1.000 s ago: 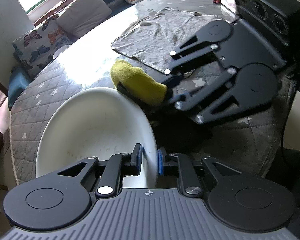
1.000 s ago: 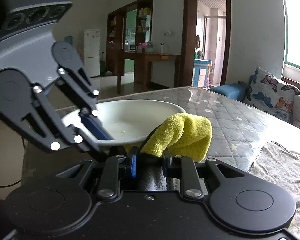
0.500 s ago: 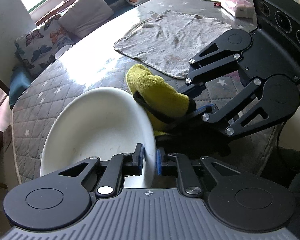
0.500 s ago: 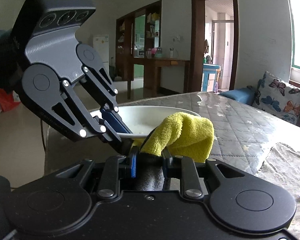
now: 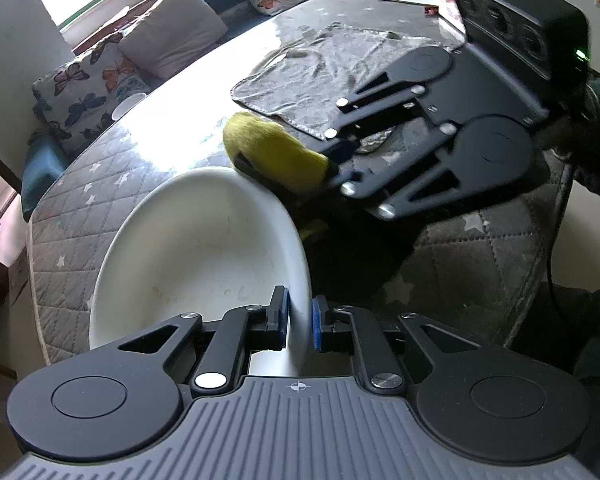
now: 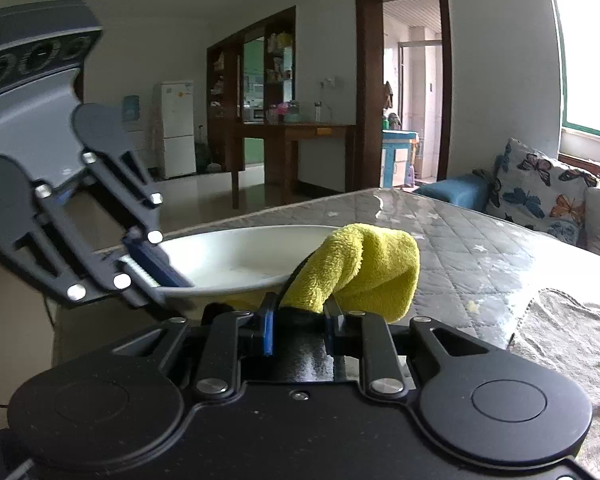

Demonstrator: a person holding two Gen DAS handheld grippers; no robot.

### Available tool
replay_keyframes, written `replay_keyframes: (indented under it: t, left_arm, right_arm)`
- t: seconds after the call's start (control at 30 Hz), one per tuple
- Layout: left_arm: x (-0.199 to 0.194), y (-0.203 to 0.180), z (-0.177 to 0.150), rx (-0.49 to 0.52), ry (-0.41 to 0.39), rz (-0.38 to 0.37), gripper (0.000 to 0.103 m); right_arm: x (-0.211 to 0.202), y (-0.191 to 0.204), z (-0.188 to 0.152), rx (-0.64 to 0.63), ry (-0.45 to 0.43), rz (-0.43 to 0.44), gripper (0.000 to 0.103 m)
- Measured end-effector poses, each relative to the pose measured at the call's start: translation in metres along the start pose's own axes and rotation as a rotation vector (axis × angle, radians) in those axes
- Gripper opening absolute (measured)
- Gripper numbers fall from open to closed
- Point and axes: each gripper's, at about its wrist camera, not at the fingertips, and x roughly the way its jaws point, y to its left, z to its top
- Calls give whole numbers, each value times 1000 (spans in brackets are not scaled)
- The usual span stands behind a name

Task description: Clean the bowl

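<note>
Item: left gripper (image 5: 300,320), nearest in its own view, clenched on the near rim of the wide shallow white ceramic bowl (image 5: 196,248), one blue pad inside the wall and one outside. The bowl is tilted up off the grey quilted star-patterned table cover (image 5: 480,248), near the table's front edge; faint brownish smears show on its inner wall. Judged stiff, smooth, likely slippery under a wipe and breakable if dropped; the thin rim is the sensible hold, as taken. Item: right gripper (image 6: 300,322), clamped on a folded yellow microfibre cloth (image 6: 364,268), soft and pliant, which bulges past the fingertips and lies against the outside of the bowl's right rim. In the left view the cloth (image 5: 276,152) touches the far-right rim, not yet inside. Item: flat grey towel (image 5: 320,76), spread further back toward the table's middle. Beyond: butterfly-print cushions (image 5: 76,96) on a bench along the far edge.
</note>
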Motion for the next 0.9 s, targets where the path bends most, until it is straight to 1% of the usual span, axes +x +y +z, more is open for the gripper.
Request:
replay_keyframes:
  t: [0.23,0.43,0.9]
  left_arm:
    - [4,-1,-2,8,12,-7,13]
    - [5,0,-4,-3,13,-12,14]
    - [16,3,10,-30,12,5,15]
  right_arm:
    - [17,-12,0,13,27,-42,24]
    - [26,-14,0,21,43,-40,24]
    - [7,2,-4,16,25,-2,24]
